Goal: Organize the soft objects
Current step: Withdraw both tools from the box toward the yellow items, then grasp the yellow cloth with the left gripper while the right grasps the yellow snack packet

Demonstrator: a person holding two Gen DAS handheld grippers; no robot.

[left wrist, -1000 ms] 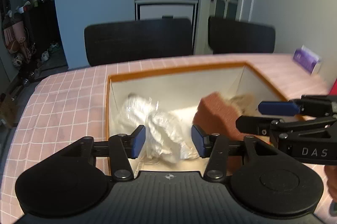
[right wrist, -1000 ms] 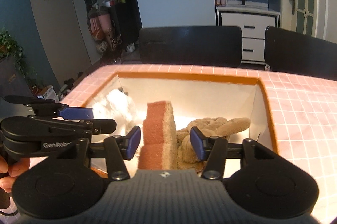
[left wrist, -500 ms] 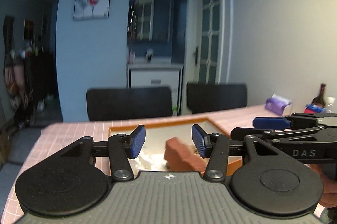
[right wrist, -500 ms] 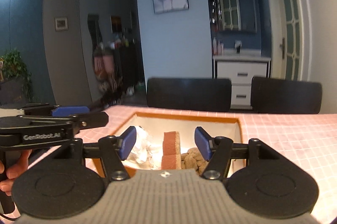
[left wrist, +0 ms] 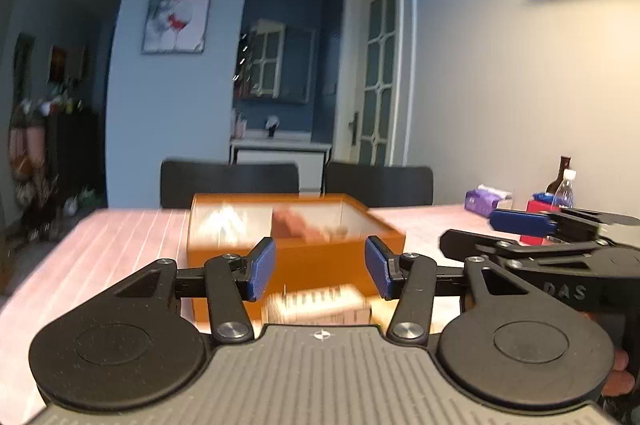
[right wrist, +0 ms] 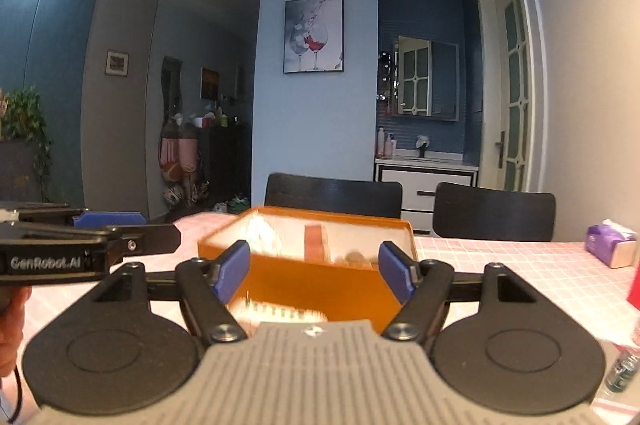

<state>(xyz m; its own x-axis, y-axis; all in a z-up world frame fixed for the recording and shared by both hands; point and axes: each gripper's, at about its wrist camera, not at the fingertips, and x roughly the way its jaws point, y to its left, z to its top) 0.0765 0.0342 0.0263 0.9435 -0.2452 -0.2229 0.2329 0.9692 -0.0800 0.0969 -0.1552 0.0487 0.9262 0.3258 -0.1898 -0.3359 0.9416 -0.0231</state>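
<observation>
An orange box (left wrist: 296,249) stands on the pink checked table (left wrist: 120,249); it also shows in the right wrist view (right wrist: 320,281). Inside stand a reddish-brown sponge (left wrist: 294,225) (right wrist: 316,243), white crumpled soft stuff (left wrist: 224,221) (right wrist: 260,231) and a tan plush, barely visible (right wrist: 354,259). My left gripper (left wrist: 320,273) is open and empty, pulled back in front of the box. My right gripper (right wrist: 316,273) is open and empty, also in front of the box. Each gripper shows at the edge of the other's view.
Two black chairs (right wrist: 334,195) (right wrist: 494,211) stand behind the table. A purple tissue pack (right wrist: 608,243) lies at the right, with bottles (left wrist: 562,191) and a red item beyond. A pale checked block (left wrist: 320,303) lies just before the box.
Both grippers have drawn back and down from above the box to table level in front of it. Both stayed open and empty. The box contents have not moved.
</observation>
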